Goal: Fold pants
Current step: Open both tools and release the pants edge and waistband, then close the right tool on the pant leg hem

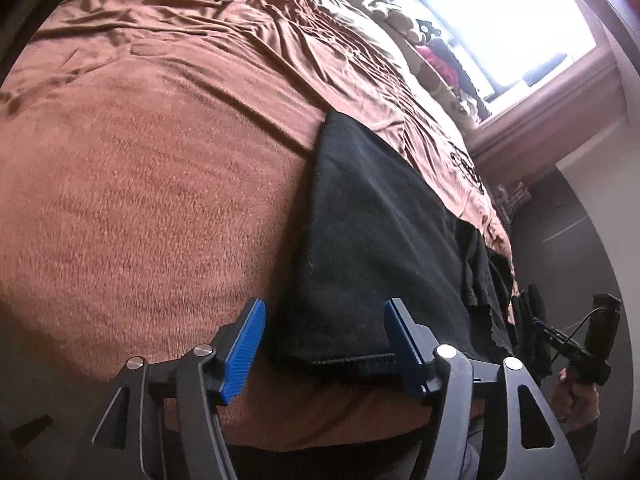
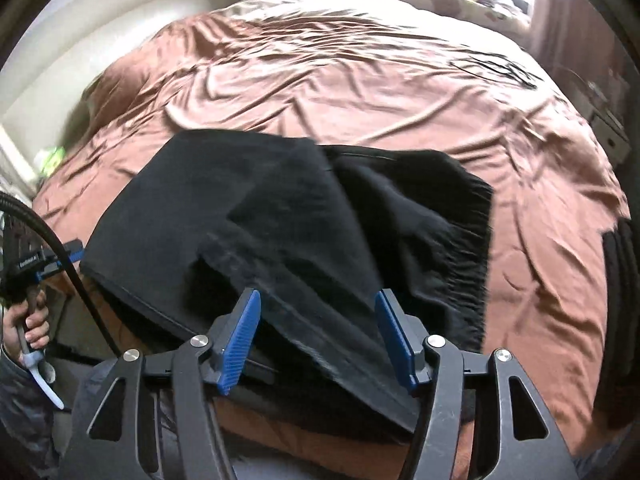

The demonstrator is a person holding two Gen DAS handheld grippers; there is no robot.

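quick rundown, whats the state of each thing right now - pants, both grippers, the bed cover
pants: folded over, lying on the bed near its edge, nothing gripping them
left gripper: open, the pants' edge between the fingers but not pinched
right gripper: open, above the pants, holding nothing
bed cover: spread over the bed, wrinkled
window: bright with daylight

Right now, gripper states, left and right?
Left gripper: open, pads clear of the black pants, holding nothing.
Right gripper: open above the folded pants, holding nothing.
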